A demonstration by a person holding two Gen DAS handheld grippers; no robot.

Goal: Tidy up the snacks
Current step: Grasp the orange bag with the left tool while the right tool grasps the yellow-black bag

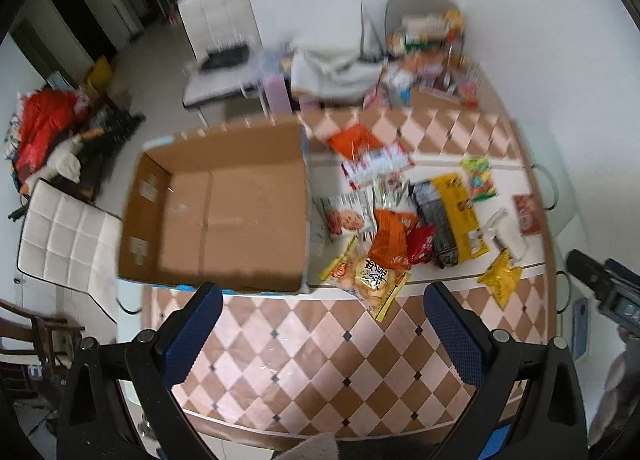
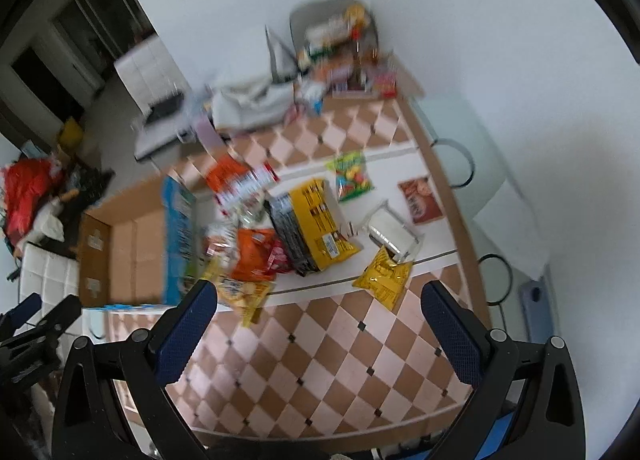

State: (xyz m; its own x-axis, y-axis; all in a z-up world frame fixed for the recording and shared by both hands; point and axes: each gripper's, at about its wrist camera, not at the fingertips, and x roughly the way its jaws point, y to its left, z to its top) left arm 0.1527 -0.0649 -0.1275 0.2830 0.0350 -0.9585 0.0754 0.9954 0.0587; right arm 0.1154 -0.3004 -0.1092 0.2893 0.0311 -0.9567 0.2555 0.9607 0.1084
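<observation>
Two wrist views over a table with a brown-and-pink diamond pattern and a white band across its middle. Left gripper: both blue-padded fingers spread wide apart, nothing between them, held above the near patterned part of the table. Right gripper: likewise spread wide and holding nothing, above the same near part. An open cardboard box, interior bare, sits at the left edge of the table, its blue printed outer wall facing the snacks. The snacks lie on the white band to the right of the box, most of them in an overlapping heap: a yellow packet of round biscuits nearest the front, touching an orange bag and a small red packet behind it; a large yellow-and-black pack just beside these; a red-and-white pack and another orange bag toward the far side of the heap, close to the box's far right corner. Lying apart toward the right edge: a small yellow bag, a clear-wrapped white item, a green candy bag and a brown flat packet. The far end of the table carries a blurred clutter of further items and a white cloth bundle. White padded chairs stand off the left edge. Motion blur softens both views, so print on the packs cannot be read.
</observation>
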